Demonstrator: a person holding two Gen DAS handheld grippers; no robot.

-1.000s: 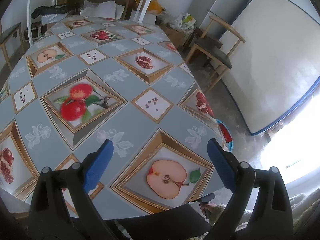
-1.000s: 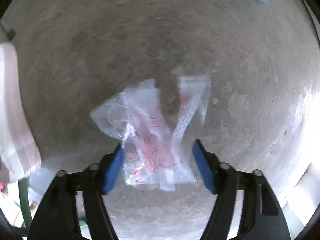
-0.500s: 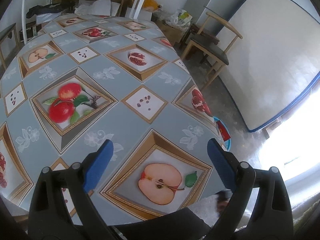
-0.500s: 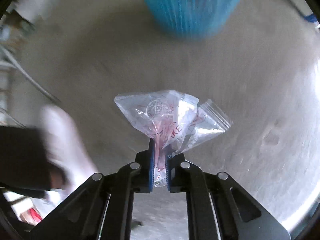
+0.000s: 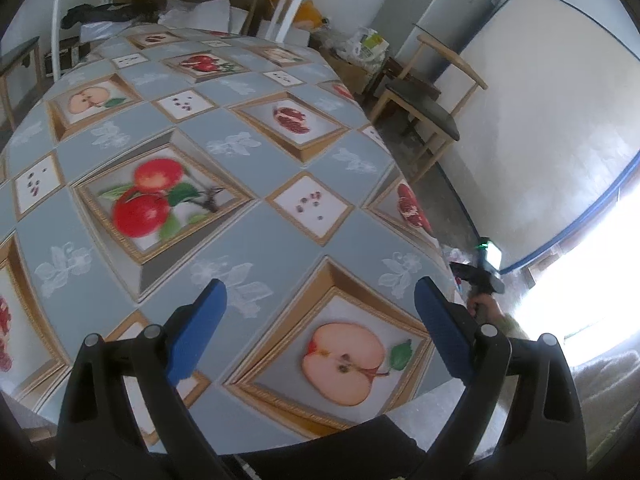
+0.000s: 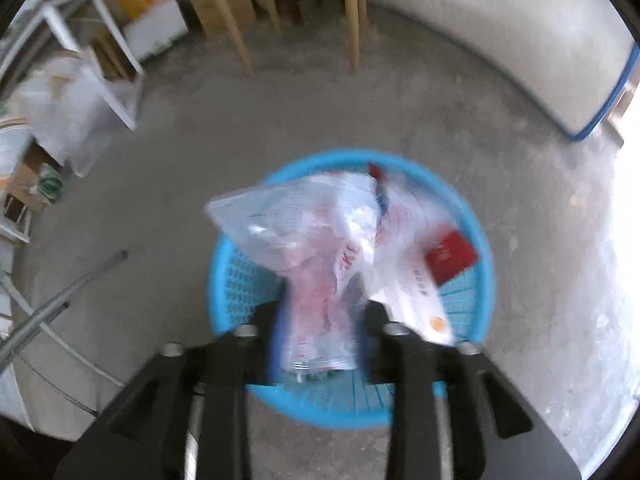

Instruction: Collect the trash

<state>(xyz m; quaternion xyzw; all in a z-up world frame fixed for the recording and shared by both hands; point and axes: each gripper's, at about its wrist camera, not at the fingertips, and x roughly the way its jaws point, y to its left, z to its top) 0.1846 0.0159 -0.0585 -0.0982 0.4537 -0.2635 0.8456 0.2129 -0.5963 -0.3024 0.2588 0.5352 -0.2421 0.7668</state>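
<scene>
Fruit-patterned oilcloth covers the table (image 5: 248, 216) that fills the left wrist view. Above its near edge hangs the left gripper (image 5: 320, 320), jaws wide apart with nothing between them. Beyond the table's far right corner stands a wooden chair (image 5: 424, 108), with a white mattress (image 5: 540, 132) leaning on the wall behind it. Off the table's right edge, the person's hand (image 5: 486, 304) carries the right gripper, partly hidden by the left gripper's blue pad.

Bare concrete floor fills the right wrist view, with a blue basket (image 6: 236, 280) at its middle. Directly over the basket, the right gripper (image 6: 320, 336) has just been opening; the clear plastic bag (image 6: 308, 248) lies between the parted jaws, blurred, hiding much of the basket's inside. A red packet (image 6: 452, 256) lies in the basket to the bag's right. Chair legs (image 6: 352, 16) stand beyond the basket.
</scene>
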